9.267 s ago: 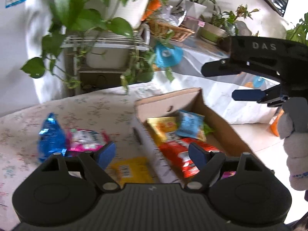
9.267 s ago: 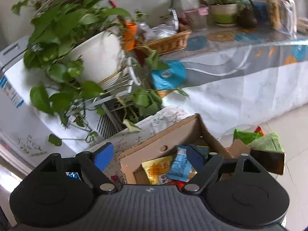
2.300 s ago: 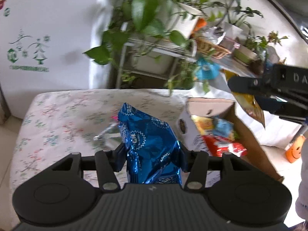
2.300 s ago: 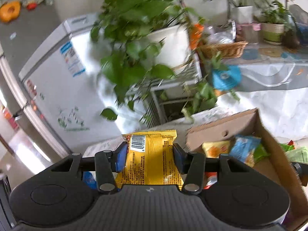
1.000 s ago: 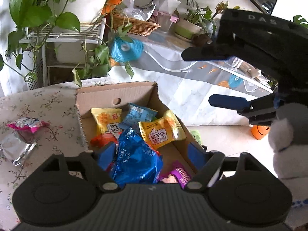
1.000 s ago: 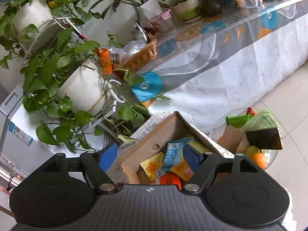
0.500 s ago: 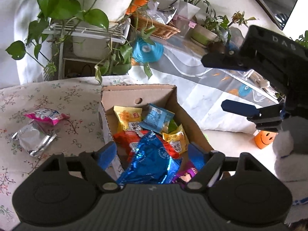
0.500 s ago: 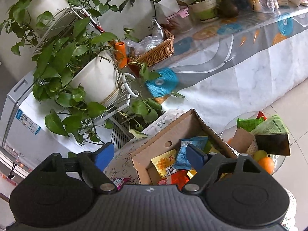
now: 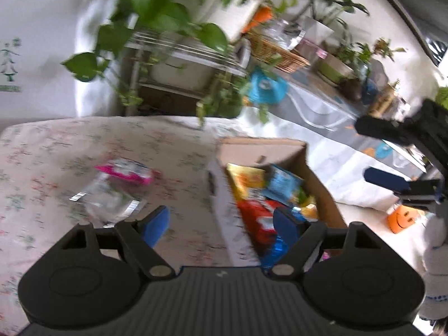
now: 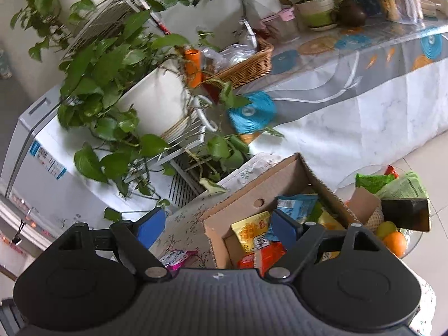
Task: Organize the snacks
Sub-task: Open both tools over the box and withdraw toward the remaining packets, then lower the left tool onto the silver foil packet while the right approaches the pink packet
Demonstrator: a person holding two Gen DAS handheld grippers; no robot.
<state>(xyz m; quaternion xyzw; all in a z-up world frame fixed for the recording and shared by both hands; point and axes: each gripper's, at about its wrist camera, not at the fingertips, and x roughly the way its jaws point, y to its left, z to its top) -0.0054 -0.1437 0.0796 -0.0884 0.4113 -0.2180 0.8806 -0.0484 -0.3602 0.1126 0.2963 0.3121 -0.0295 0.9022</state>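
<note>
In the left wrist view my left gripper (image 9: 221,224) is open and empty, over the seam between the floral table (image 9: 56,154) and the cardboard box (image 9: 263,145). The box holds a yellow packet (image 9: 246,179), a light blue packet (image 9: 284,180), a red packet (image 9: 257,218) and a blue foil bag (image 9: 277,252). A pink packet (image 9: 126,170) and a silver packet (image 9: 109,201) lie on the table. My right gripper (image 9: 383,155) hangs beyond the box's right side. In the right wrist view its jaws (image 10: 218,225) are opening with nothing between them, above the box (image 10: 280,184).
Leafy plants (image 10: 106,64) in a white pot on a wire rack stand behind the table. A wicker basket (image 10: 246,67) sits on a long clothed table. On the floor are a glass bowl of fruit (image 10: 392,238) and an orange smiley toy (image 9: 403,219).
My left gripper has swung left from over the box toward the table, leaving the blue foil bag in the box. The right gripper's jaws have widened a little.
</note>
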